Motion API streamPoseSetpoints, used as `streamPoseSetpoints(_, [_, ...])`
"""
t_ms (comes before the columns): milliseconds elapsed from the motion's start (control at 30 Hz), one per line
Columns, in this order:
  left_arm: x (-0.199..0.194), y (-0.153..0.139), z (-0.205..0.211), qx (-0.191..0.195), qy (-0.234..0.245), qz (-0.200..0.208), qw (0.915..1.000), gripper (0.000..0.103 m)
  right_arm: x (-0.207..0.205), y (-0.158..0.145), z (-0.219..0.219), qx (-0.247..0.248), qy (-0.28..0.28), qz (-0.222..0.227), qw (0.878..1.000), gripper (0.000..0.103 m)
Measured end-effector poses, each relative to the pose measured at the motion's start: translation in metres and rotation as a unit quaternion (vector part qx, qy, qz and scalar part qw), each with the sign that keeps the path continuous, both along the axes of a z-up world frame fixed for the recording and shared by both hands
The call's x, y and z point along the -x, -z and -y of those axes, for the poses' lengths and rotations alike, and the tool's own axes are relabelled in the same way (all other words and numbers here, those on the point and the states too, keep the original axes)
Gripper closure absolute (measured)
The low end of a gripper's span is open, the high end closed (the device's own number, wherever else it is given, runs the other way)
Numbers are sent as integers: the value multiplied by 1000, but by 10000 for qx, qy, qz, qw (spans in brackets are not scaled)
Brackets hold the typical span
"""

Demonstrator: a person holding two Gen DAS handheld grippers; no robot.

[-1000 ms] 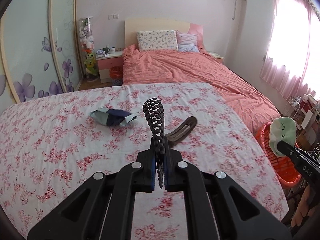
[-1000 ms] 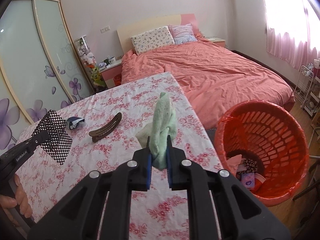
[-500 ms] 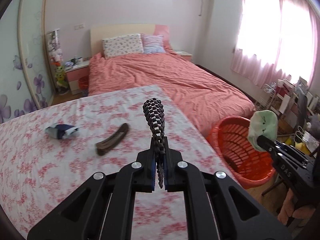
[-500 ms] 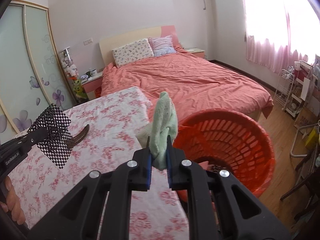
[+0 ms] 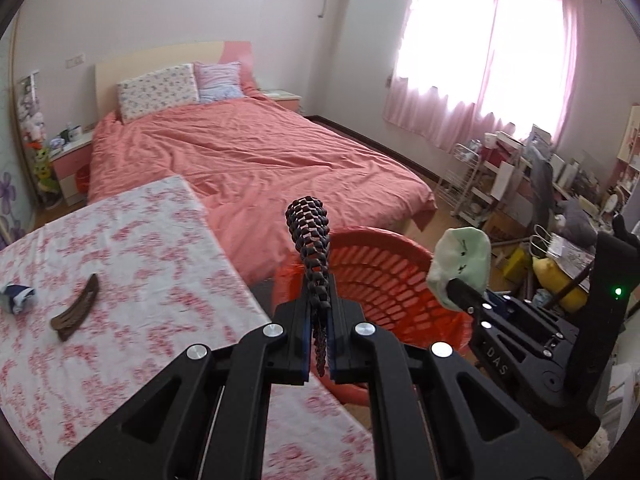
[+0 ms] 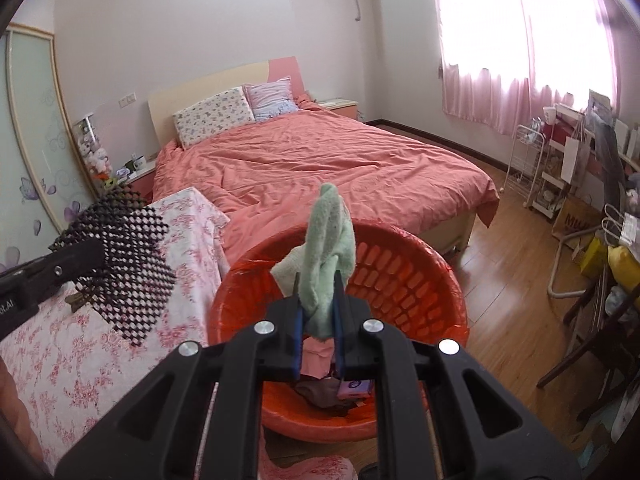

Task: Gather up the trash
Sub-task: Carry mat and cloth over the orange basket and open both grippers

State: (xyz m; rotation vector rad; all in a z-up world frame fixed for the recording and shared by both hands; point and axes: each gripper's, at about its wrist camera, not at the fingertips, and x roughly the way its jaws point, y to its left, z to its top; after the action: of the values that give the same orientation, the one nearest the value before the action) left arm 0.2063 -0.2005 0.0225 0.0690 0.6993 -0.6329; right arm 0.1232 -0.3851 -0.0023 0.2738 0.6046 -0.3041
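Note:
My left gripper [image 5: 318, 344] is shut on a black checkered mesh piece [image 5: 310, 240], held at the table's right edge in front of the red basket [image 5: 384, 280]. The right wrist view shows that mesh piece [image 6: 124, 256] at the left. My right gripper [image 6: 318, 320] is shut on a pale green cloth [image 6: 328, 256] above the red basket [image 6: 404, 276], which holds several discarded items at its bottom. In the left wrist view the green cloth [image 5: 462, 264] hangs over the basket's right rim. On the floral tablecloth [image 5: 120, 264] lie a brown hair clip [image 5: 76, 312] and a crumpled blue-white wrapper [image 5: 16, 298].
A bed with a salmon cover [image 6: 320, 168] stands behind the table and basket. Cluttered shelves and a white rack [image 6: 536, 168] line the right wall under pink curtains. Wooden floor [image 6: 512, 280] shows to the right of the basket. A nightstand [image 5: 68, 160] stands left of the bed.
Both grippers have swung right from over the table toward the red basket, each keeping its load. The basket now fills the middle of both views; clip and wrapper slid left.

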Motion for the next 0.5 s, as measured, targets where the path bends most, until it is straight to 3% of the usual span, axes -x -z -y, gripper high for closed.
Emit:
streamPoseSetpoints(300, [-11, 18, 44, -44, 300, -224, 9993, 97, -9, 10, 35, -294, 101, 34, 9995, 90])
streamPoseSetpoints(367, [-13, 23, 48, -92, 279, -272, 9992, 96, -13, 12, 40, -401, 98, 47, 9991, 84])
streamPoseSetpoints(433, [-17, 29, 48, -199, 213, -351, 9990, 84, -17, 16, 44, -494, 123, 50, 9987, 77])
streamPoseSetpoints(467, [-17, 30, 48, -236, 161, -374, 9989, 64, -19, 17, 43, -512, 114, 40, 9986, 69])
streamPoseSetpoints(500, [-19, 33, 45, -270, 65, -387, 9989, 52, -21, 18, 42, -500, 121, 29, 9987, 65])
